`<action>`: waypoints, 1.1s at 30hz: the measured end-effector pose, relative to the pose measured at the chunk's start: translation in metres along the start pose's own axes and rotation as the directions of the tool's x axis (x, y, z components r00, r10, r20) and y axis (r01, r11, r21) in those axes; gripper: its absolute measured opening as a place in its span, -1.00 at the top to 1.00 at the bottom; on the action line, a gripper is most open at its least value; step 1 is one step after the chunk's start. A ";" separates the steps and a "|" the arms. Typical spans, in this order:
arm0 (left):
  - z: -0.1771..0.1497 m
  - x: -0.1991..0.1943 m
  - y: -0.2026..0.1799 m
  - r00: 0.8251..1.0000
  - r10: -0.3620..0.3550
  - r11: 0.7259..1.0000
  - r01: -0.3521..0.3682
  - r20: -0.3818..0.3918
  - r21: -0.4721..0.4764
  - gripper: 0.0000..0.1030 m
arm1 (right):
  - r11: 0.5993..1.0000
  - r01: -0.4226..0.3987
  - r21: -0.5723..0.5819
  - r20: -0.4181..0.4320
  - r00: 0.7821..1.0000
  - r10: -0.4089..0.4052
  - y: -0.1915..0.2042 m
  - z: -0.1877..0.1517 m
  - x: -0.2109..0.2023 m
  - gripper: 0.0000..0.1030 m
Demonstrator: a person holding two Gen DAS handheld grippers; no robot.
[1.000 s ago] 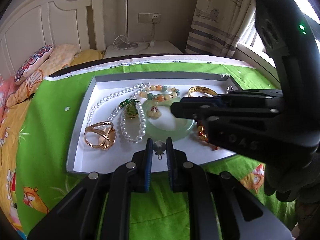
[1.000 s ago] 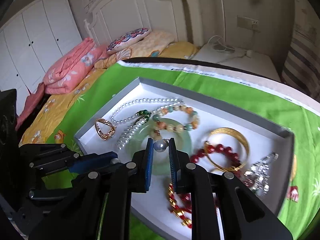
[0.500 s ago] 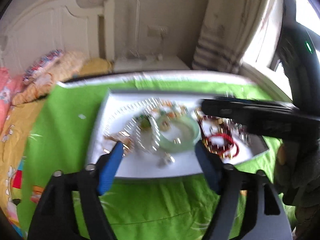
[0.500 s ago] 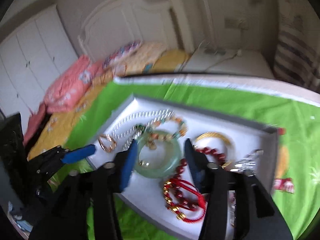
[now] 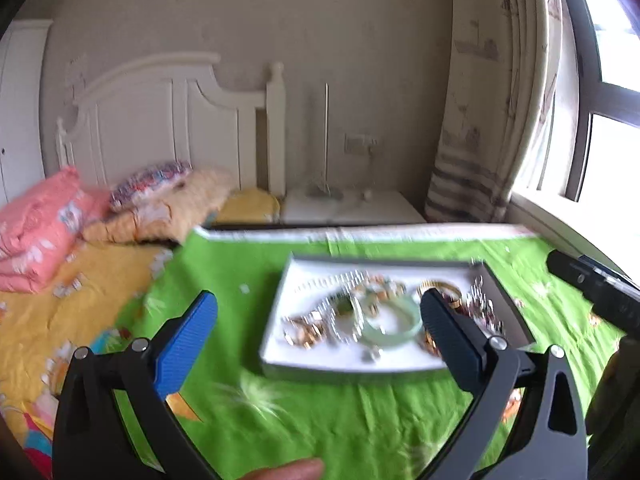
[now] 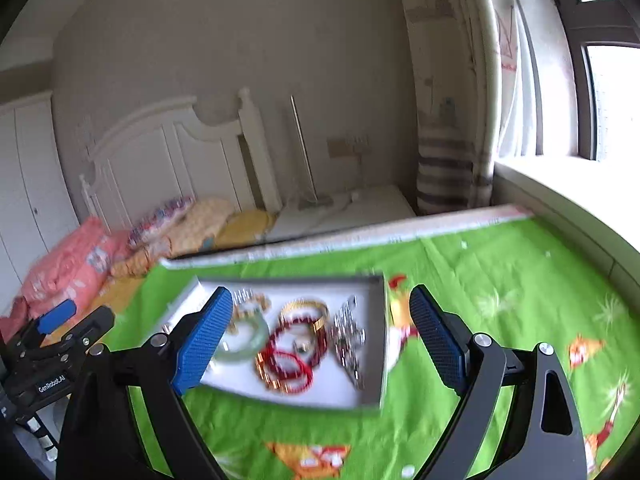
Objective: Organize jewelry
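Both my left gripper and my right gripper are opening wide, with nothing between their blue ribbed pads. The shallow white tray with grey rim lies on the green printed cloth and holds all jewelry I can see: the pale green jade bangle, the gold bangle, the red bead bracelets. I judge the sorting is almost finished, though blur hides small pieces.
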State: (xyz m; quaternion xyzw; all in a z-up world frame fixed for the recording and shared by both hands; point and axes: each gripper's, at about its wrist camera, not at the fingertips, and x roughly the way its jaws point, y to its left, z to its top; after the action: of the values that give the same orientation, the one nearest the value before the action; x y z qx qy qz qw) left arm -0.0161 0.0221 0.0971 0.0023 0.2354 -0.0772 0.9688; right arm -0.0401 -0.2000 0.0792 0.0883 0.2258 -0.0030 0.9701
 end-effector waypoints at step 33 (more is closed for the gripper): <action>-0.040 0.019 -0.009 1.000 0.000 0.999 0.001 -0.024 0.034 -0.96 | 0.983 0.127 -0.129 -0.029 0.991 -0.132 0.031 -0.044 0.020 -0.68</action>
State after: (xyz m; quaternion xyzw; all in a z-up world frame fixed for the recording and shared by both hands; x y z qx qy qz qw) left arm -0.0193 0.0119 0.0529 0.0196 0.2457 -0.0812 0.9658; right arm -0.0399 -0.1610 0.0374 0.0114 0.2489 -0.0502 0.9671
